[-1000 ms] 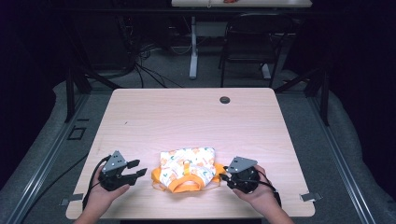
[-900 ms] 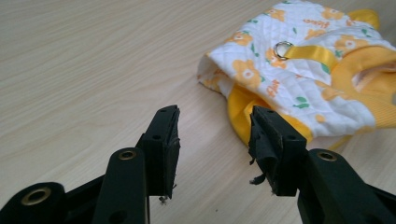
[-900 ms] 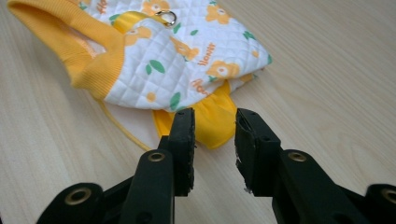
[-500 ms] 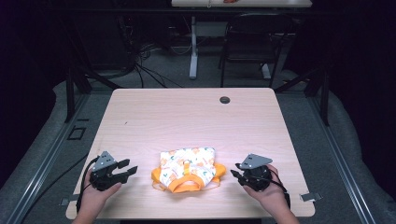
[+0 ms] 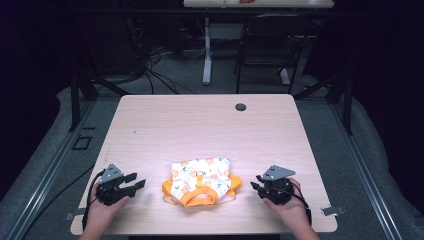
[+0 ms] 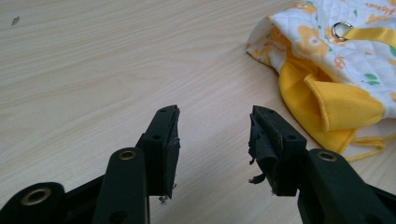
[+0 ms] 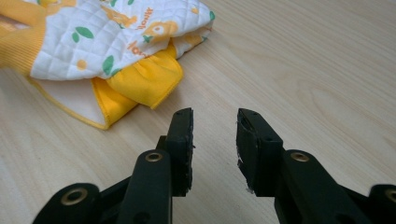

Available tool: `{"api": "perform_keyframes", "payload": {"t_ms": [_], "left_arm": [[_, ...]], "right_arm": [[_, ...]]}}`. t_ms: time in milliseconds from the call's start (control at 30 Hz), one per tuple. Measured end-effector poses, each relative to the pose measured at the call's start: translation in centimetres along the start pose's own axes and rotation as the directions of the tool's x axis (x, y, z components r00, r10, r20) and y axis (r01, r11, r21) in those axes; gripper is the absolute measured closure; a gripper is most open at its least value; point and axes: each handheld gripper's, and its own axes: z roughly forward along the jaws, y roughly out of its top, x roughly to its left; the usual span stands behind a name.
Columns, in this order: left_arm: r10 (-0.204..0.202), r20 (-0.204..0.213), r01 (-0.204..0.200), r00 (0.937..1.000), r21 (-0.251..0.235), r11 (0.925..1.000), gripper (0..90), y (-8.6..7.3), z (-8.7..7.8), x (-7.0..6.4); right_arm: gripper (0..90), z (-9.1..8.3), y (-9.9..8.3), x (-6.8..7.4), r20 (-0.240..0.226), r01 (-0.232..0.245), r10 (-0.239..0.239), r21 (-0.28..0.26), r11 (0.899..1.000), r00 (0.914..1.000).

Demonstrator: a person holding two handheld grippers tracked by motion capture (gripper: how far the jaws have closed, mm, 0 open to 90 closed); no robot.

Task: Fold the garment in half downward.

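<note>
A folded white quilted garment (image 5: 201, 180) with orange prints and yellow-orange trim lies near the table's front edge, between my two grippers. My left gripper (image 5: 136, 181) rests on the table to its left, open and empty. In the left gripper view the garment (image 6: 336, 60) lies at the upper right, apart from the left gripper (image 6: 214, 123). My right gripper (image 5: 254, 183) sits to the garment's right, open and empty. In the right gripper view the garment (image 7: 112, 42) fills the upper left, a short way beyond the right gripper (image 7: 215, 123).
The wooden table (image 5: 200, 130) has a small dark round grommet (image 5: 240, 106) near its far edge. Beyond the table stand a chair (image 5: 265, 45) and a desk leg (image 5: 206, 50), with cables on the floor. Dark frame bars flank the table.
Both grippers have drawn outward and away from the garment, the left one to the left and the right one to the right. The garment has stayed in place.
</note>
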Motion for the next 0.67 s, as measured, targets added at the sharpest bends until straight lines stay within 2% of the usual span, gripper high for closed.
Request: {"api": "perform_keyframes", "payload": {"t_ms": [233, 467, 667], "left_arm": [[0.023, -0.035, -0.022, 0.9991, 0.018, 0.9996, 51.9, -0.16, 0.17, -0.18], [0.034, -0.055, -0.032, 0.9979, 0.029, 0.9990, 51.2, -0.17, 0.24, -0.11], [0.041, -0.052, -0.040, 0.9978, 0.019, 0.9990, 50.6, -0.04, 0.06, -0.24]], "right_arm": [[64.9, 0.04, -0.51, -0.24, 0.010, -0.040, 0.041, -0.022, 0.999, 0.9991], [64.0, 0.19, -0.75, -0.51, 0.018, -0.050, 0.051, -0.028, 0.998, 0.9985], [62.2, 0.48, -0.70, -0.41, 0.019, -0.045, 0.045, -0.026, 0.999, 0.9988]]}}
